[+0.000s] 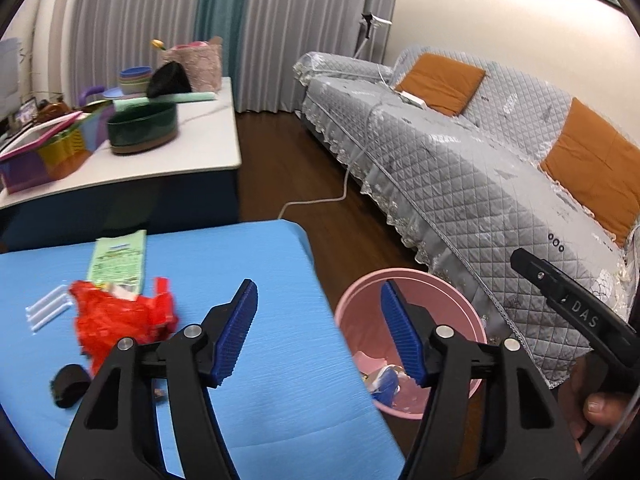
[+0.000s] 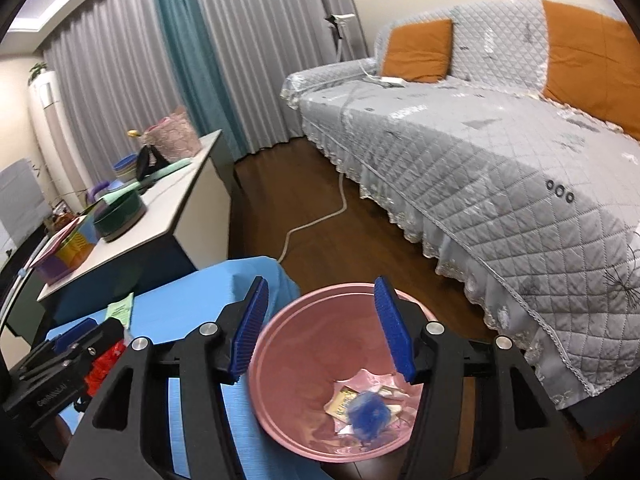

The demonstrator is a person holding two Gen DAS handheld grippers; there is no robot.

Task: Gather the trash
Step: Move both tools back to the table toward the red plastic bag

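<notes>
Left of the left gripper (image 1: 318,330), jaws spread and empty, crumpled red plastic wrapper (image 1: 120,320) lies on the blue-clothed table (image 1: 260,400). The released right gripper (image 2: 320,330) hangs over the round pink plastic bin (image 2: 296,344); right stands the grey quilted sofa (image 2: 500,160).

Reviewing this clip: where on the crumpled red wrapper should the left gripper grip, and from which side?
Judging by its pose, pinch the raised crumpled ridge near the middle of the red wrapper, coming down from above with the open left gripper. It lies loosely bunched on the blue table, so flat edges offer little purchase.
</notes>
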